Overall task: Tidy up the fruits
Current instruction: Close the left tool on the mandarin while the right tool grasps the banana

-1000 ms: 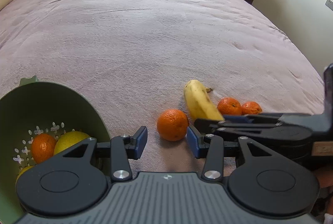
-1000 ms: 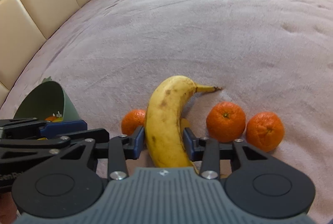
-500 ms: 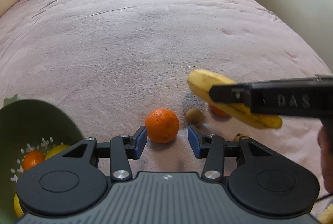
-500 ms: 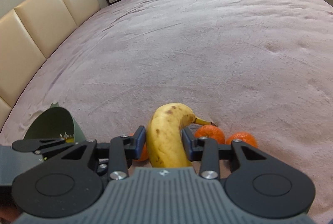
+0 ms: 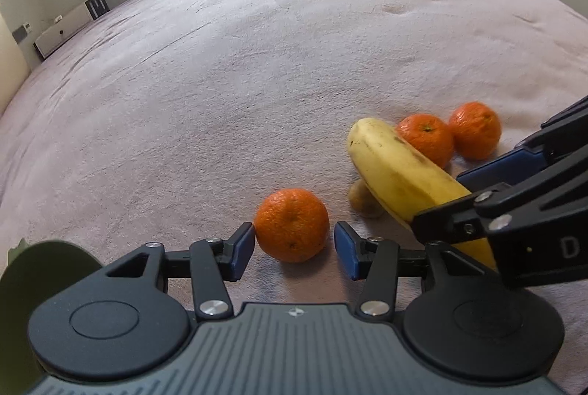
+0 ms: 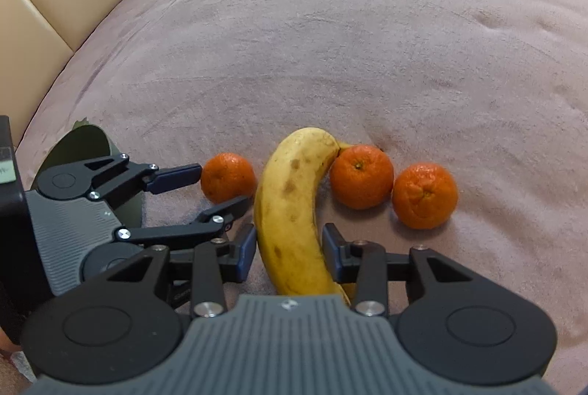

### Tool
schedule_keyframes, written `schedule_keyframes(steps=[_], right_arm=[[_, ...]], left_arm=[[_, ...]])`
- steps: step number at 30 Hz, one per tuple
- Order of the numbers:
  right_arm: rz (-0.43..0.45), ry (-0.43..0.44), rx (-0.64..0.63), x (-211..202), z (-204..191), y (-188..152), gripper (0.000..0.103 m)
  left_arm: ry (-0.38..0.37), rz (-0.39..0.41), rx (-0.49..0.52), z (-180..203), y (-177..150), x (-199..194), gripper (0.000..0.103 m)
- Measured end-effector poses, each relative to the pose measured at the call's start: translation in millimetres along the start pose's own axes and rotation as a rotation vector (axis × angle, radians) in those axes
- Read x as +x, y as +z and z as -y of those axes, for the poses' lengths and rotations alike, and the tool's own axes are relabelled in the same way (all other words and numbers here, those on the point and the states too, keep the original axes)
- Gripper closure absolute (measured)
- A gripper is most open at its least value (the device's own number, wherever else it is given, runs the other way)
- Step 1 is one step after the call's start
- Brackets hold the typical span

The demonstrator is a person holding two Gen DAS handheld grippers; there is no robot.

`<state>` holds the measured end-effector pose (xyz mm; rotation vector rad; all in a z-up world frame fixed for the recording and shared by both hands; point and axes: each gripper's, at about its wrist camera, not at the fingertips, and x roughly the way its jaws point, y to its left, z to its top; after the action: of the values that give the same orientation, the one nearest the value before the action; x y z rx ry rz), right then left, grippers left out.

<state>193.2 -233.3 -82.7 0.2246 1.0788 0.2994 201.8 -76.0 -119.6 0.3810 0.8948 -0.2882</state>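
Your right gripper (image 6: 288, 248) squeezes the banana (image 6: 290, 204) and holds it above the pink blanket (image 6: 367, 46). Your left gripper (image 5: 294, 244) is spread wide around an orange (image 5: 292, 225). Two more oranges (image 6: 362, 176) sit just beside the banana.

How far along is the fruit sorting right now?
Done: cannot tell; only the green bowl's rim shows, contents hidden. In hand: right gripper holds the banana; left gripper is open around one orange, not gripping. Left: that orange, two more oranges, and a small brown fruit.
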Motion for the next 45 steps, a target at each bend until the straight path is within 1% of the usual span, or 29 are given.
schedule_keyframes(steps=[4, 5, 7, 9, 11, 15, 17, 20, 22, 27, 28, 29, 30, 34, 38, 45], right_arm=[[-0.006, 0.01, 0.012, 4.9, -0.2, 2.1, 0.066], [-0.007, 0.011, 0.017, 5.3, 1.0, 2.2, 0.065], [-0.008, 0.015, 0.028, 7.0, 3.3, 2.9, 0.065], [-0.014, 0.027, 0.046, 8.2, 4.4, 3.6, 0.064], [-0.016, 0.039, 0.07, 9.9, 6.5, 3.8, 0.06], [0.0, 0.087, 0.16, 14.7, 15.9, 5.3, 0.059], [0.01, 0.109, 0.216, 18.7, 22.1, 6.7, 0.056], [0.015, 0.147, 0.296, 25.4, 30.4, 5.7, 0.056], [0.011, 0.154, 0.321, 30.4, 31.8, 4.1, 0.054], [0.018, 0.184, 0.355, 38.5, 30.1, 1.1, 0.054], [0.02, 0.186, 0.358, 39.4, 29.1, -0.6, 0.056], [0.026, 0.175, 0.35, 39.4, 27.3, -0.9, 0.06], [0.026, 0.159, 0.332, 39.3, 25.0, -0.4, 0.062], [0.043, 0.131, 0.288, 37.3, 17.8, 1.4, 0.064], [0.053, 0.094, 0.23, 29.8, 3.1, 3.7, 0.065], [0.125, 0.081, 0.163, 3.6, -9.5, 12.9, 0.066]], left_arm=[[0.038, 0.007, 0.012, 1.4, 1.3, 5.3, 0.045], [0.038, 0.011, 0.013, 0.9, 1.7, 5.9, 0.045], [0.024, 0.015, -0.003, -1.8, 2.4, 5.7, 0.05], [0.023, 0.023, -0.016, -3.2, 2.6, 4.0, 0.051], [0.021, 0.024, -0.021, -4.4, 2.3, 2.5, 0.052], [0.022, 0.013, -0.038, -6.5, 1.2, -0.7, 0.053], [0.021, 0.01, -0.035, -5.4, 1.0, -2.6, 0.053], [0.021, 0.006, -0.033, -4.6, 0.7, -4.2, 0.053], [0.022, 0.008, -0.036, -4.8, 0.9, -5.2, 0.053], [0.023, 0.017, -0.049, -5.3, 2.7, -9.5, 0.053], [0.023, 0.019, -0.049, -4.8, 2.5, -10.5, 0.053], [0.024, 0.021, -0.05, -4.4, 1.8, -11.9, 0.053], [0.023, 0.021, -0.051, -4.5, 1.2, -13.0, 0.053], [0.012, 0.027, -0.065, -4.8, 0.7, -18.9, 0.053], [0.012, 0.045, -0.057, -2.5, 0.4, -28.8, 0.053], [0.0, 0.077, -0.092, -6.4, -0.3, -55.3, 0.053]])
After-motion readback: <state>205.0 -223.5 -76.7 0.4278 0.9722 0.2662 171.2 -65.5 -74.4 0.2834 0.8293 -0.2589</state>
